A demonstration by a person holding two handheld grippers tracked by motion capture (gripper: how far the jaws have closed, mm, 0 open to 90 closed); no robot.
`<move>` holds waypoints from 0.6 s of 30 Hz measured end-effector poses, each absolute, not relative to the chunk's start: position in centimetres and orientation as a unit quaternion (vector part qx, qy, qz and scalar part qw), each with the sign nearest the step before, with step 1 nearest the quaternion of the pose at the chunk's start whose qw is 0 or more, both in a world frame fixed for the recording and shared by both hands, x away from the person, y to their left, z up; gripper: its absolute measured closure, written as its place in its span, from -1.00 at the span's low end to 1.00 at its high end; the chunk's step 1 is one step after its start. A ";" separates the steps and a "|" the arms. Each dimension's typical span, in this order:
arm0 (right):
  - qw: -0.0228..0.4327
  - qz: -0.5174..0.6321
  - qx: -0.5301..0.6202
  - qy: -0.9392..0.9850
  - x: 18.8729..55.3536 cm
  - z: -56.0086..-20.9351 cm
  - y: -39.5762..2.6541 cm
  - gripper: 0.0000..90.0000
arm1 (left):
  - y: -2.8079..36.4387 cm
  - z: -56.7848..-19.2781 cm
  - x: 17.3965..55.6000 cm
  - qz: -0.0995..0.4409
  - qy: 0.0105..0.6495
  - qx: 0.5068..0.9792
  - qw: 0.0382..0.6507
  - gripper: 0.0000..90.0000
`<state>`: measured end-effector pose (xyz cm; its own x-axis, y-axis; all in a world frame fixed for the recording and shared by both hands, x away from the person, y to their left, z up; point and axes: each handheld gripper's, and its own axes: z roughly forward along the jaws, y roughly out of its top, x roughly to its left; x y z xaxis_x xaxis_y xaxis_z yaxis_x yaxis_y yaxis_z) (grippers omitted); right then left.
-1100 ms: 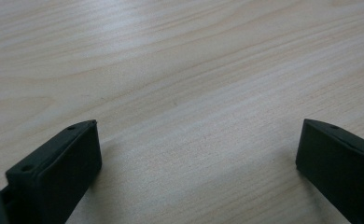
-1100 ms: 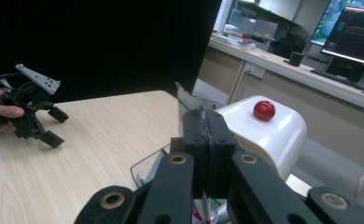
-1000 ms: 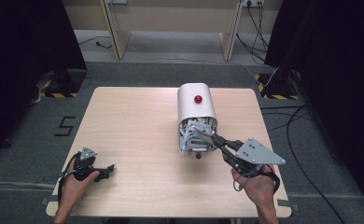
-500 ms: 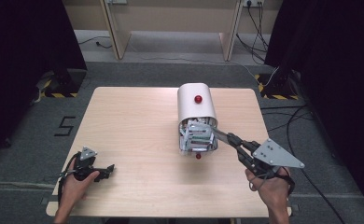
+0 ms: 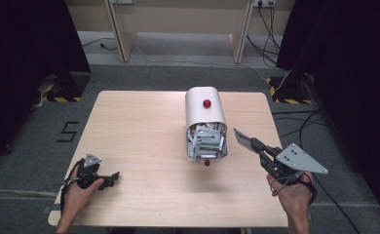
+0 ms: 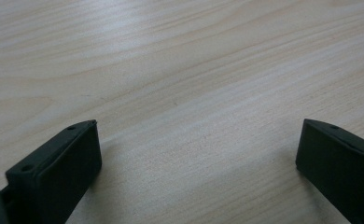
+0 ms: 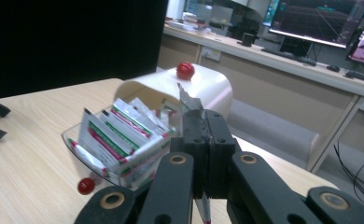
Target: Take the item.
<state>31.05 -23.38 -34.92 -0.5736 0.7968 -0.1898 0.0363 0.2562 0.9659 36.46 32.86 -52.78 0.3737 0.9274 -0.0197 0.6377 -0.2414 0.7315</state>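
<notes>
Pinching 1 sachet [image 5: 242, 140], the right hand-held gripper [image 5: 253, 144] hovers beside the container [image 5: 205, 114]; next probably setting it down (left hand-held gripper [image 5: 114, 176] gapes, idle).

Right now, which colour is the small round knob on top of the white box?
Red knob, clearest in the right gripper view.

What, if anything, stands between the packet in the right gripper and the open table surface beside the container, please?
Nothing visible does. The right gripper holds the packet in the air, just right of the white container, and the bare table lies beneath it.
</notes>
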 end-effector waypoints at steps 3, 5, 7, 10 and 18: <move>0.355 0.532 0.300 0.708 31.3 -35.2 -23.7 0.99 | 32.9 -52.8 36.5 0.216 0.516 0.758 0.336 -1.00; 0.355 0.529 0.305 0.708 31.6 -35.4 -23.8 0.99 | 32.9 -52.8 36.5 0.216 0.516 0.758 0.336 -1.00; 0.352 0.526 0.312 0.709 31.8 -35.7 -24.0 0.99 | 32.9 -52.8 36.5 0.216 0.516 0.758 0.336 -1.00; 0.352 0.521 0.317 0.710 32.2 -36.1 -24.2 0.99 | 32.9 -52.8 36.5 0.216 0.516 0.758 0.336 -1.00; 0.342 0.508 0.335 0.716 33.5 -37.5 -24.6 0.99 | 32.9 -52.8 36.5 0.216 0.516 0.758 0.336 -1.00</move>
